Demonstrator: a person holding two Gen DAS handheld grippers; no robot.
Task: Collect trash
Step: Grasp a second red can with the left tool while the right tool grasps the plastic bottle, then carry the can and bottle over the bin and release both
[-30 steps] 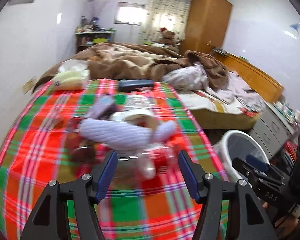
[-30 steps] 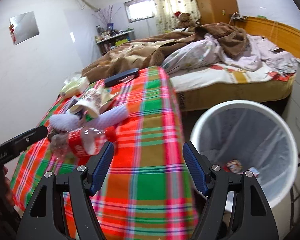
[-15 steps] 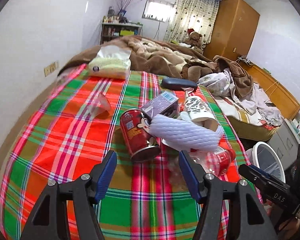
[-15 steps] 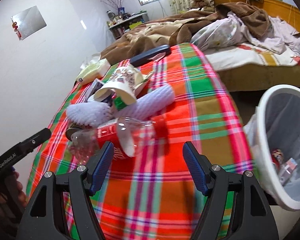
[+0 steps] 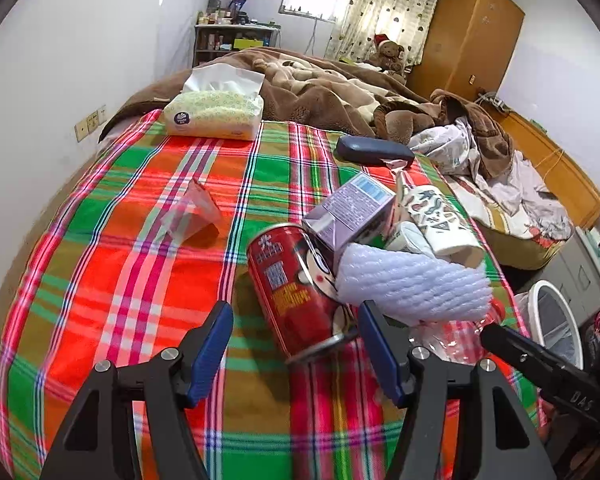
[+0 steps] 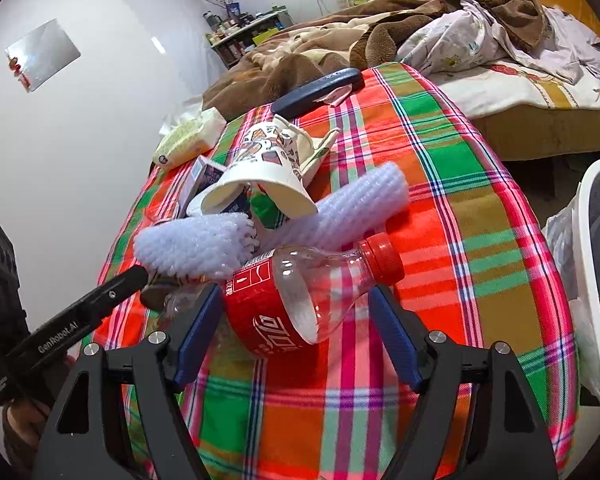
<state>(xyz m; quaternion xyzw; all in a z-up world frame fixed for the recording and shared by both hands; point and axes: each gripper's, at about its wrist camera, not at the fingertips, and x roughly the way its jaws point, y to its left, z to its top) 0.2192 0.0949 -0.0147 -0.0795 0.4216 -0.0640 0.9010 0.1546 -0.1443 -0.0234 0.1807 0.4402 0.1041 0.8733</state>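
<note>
L fingers (image 5: 296, 350) wide apart, empty, w/ the red can (image 5: 296, 292) lying just ahead between them, easy to grab. R fingers (image 6: 296, 326) are opening around the bottle (image 6: 312, 292), not squeezing it. Bin (image 6: 598, 280) waits off to their right.

Plaid red-green cloth (image 5: 140, 280); red can (image 5: 296, 292); clear bottle (image 6: 300, 300), red cap; white bin (image 5: 556, 320).

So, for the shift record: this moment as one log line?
left gripper: open, at red can | right gripper: opening, around plastic bottle | bin: right
</note>
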